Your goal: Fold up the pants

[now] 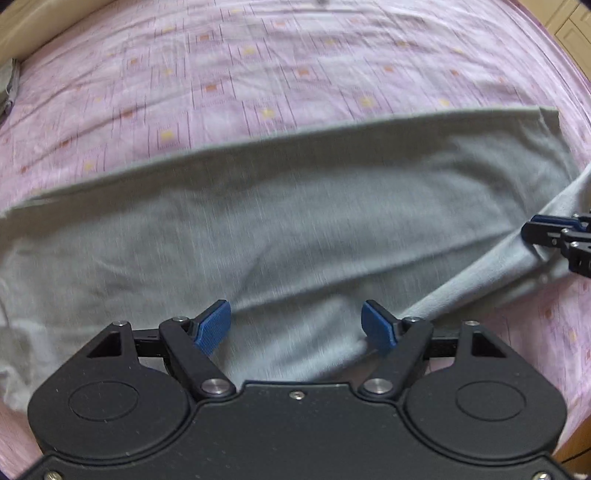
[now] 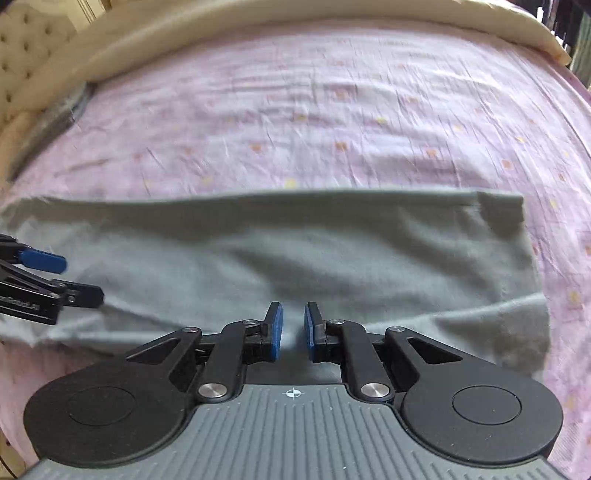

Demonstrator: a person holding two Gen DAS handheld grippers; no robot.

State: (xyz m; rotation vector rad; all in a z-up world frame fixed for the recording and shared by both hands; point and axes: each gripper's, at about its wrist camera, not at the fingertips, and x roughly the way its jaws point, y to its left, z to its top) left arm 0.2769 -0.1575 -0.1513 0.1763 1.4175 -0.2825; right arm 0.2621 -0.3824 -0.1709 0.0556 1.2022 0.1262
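Observation:
Grey pants (image 1: 280,221) lie spread lengthwise across a pink patterned bed sheet (image 1: 258,66). My left gripper (image 1: 295,325) points down over the near part of the pants, open wide, with only flat cloth below its blue pads. At the right edge my right gripper (image 1: 532,230) pinches a ridge of the pants that rises up to it. In the right wrist view the right gripper (image 2: 293,330) has its pads close together with a strip of grey pants (image 2: 332,251) between them. The left gripper (image 2: 70,277) shows at the left edge there, open.
A cream padded bed edge (image 2: 258,33) runs along the far side of the sheet (image 2: 332,122). A small dark grey folded cloth (image 2: 62,114) lies at the far left by that edge, also seen as the folded cloth (image 1: 9,85). Wooden furniture (image 1: 572,29) stands beyond the bed's corner.

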